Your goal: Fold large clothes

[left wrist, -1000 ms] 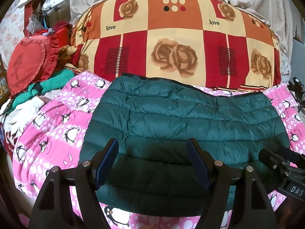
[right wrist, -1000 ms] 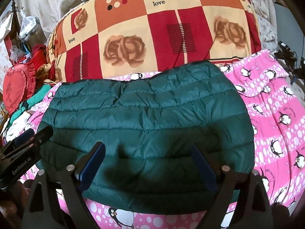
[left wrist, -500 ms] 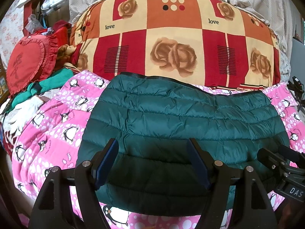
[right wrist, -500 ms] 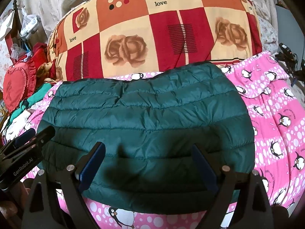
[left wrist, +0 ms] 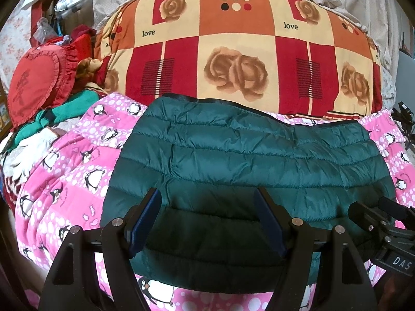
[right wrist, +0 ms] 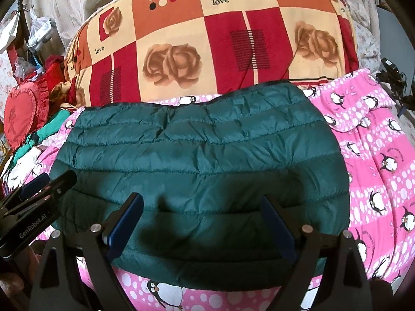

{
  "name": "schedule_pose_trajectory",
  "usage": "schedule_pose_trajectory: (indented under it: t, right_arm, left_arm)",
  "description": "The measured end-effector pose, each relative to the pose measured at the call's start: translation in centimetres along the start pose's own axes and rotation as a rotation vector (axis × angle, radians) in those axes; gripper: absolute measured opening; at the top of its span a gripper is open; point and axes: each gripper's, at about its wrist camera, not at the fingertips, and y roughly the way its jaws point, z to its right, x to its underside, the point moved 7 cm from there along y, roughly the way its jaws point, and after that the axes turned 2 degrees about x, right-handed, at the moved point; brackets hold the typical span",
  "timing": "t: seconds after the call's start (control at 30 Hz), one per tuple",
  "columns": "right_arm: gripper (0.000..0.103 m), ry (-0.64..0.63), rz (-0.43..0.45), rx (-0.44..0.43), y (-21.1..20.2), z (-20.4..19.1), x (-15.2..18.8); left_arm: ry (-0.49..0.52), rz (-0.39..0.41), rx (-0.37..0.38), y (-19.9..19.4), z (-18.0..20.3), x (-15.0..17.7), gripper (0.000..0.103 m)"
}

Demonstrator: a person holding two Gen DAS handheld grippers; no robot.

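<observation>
Bottom of the frame, both views: left gripper (left wrist: 207, 223) and right gripper (right wrist: 202, 225) hovering with tongs spread wide apart, clamping nothing, each showing at the edge of the other's view.

Lower centre: green quilted jacket (left wrist: 246, 160) lying folded into a wide rectangle, occupying the middle of both frames and resting on the pink penguin blanket (left wrist: 64, 171); near hem lying just below the fingertips.

Likely risks from here:
- Slipping of the slick shell out of a shallow pinch, caused by puffy filling keeping the pads from closing firmly.
- Catching only the top layer at the near hem, leaving lower layers behind and undoing the fold.
- Pinching the blanket along with the hem, dragging it upward.
- Lifting unevenly between the two grippers, skewing the next crease.
- Springing open of the bundle after release, owing to trapped air.

Upper half of the frame: rose-patterned quilt (left wrist: 233, 51) rising behind the far edge, limiting room for a forward fold. Upper left: red heart cushion (left wrist: 39, 77), well apart.
</observation>
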Motion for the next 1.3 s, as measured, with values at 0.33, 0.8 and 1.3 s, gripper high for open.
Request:
schedule_pose_trajectory:
  t: [0.33,0.8,1.3]
  right_arm:
    - [0.094,-0.001,-0.004,-0.004,0.14,-0.03,0.07]
    - [0.094,-0.002,-0.013,-0.001,0.37,-0.02,0.13]
    - [0.094,-0.001,-0.018,-0.003,0.51,0.04,0.13]
  left_arm:
    - [-0.006,-0.007,0.003,0.16,0.00,0.05,0.051]
    - [-0.002,-0.019,0.004,0.51,0.32,0.18,0.051]
    - [-0.009,-0.021,0.013,0.97,0.38,0.18,0.051]
